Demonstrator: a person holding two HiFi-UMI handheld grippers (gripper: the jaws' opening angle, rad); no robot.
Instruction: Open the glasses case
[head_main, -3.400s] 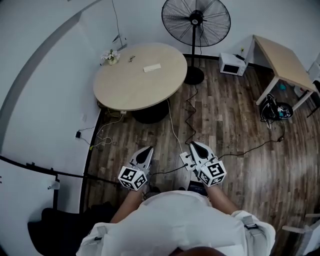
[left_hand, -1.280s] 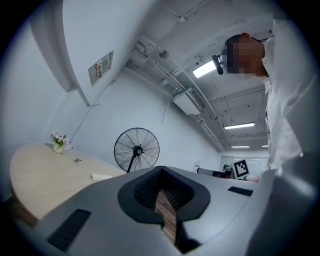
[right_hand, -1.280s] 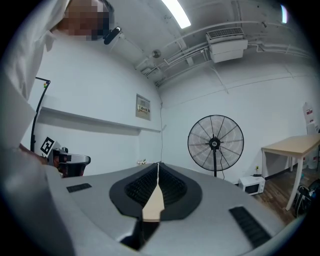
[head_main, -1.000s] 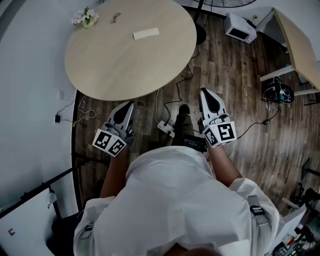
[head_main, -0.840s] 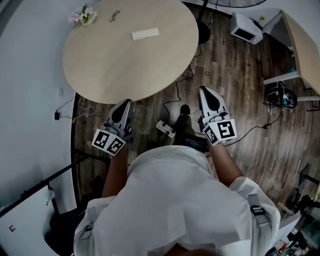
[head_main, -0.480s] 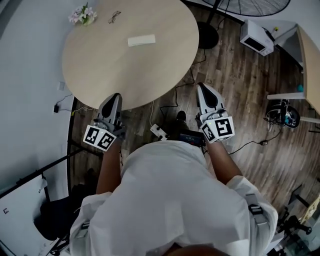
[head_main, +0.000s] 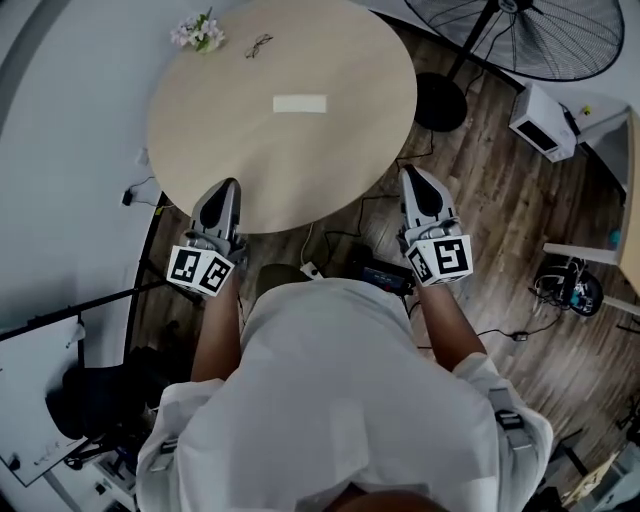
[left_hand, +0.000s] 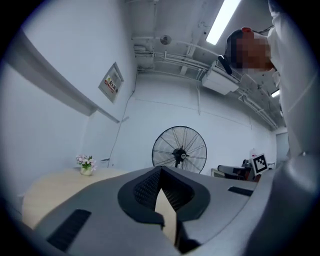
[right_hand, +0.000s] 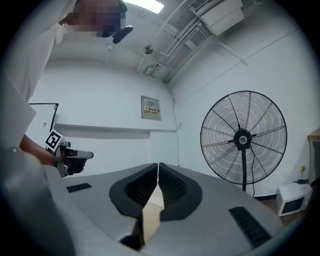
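Observation:
The glasses case is a flat white oblong lying shut near the middle of the round beige table. My left gripper hovers over the table's near edge, shut and holding nothing; in the left gripper view its jaws meet at the tips, and the tabletop stretches ahead. My right gripper hangs just off the table's right near edge above the floor, also shut and empty, its tips touching. Both grippers are well short of the case.
A pair of glasses and a small pot of flowers lie at the table's far side. A standing fan and a white appliance stand on the wooden floor at right. Cables and a power strip lie below the table edge.
The person has walked up to the table; it now fills more of the head view. Both grippers have come up to its near edge, still shut.

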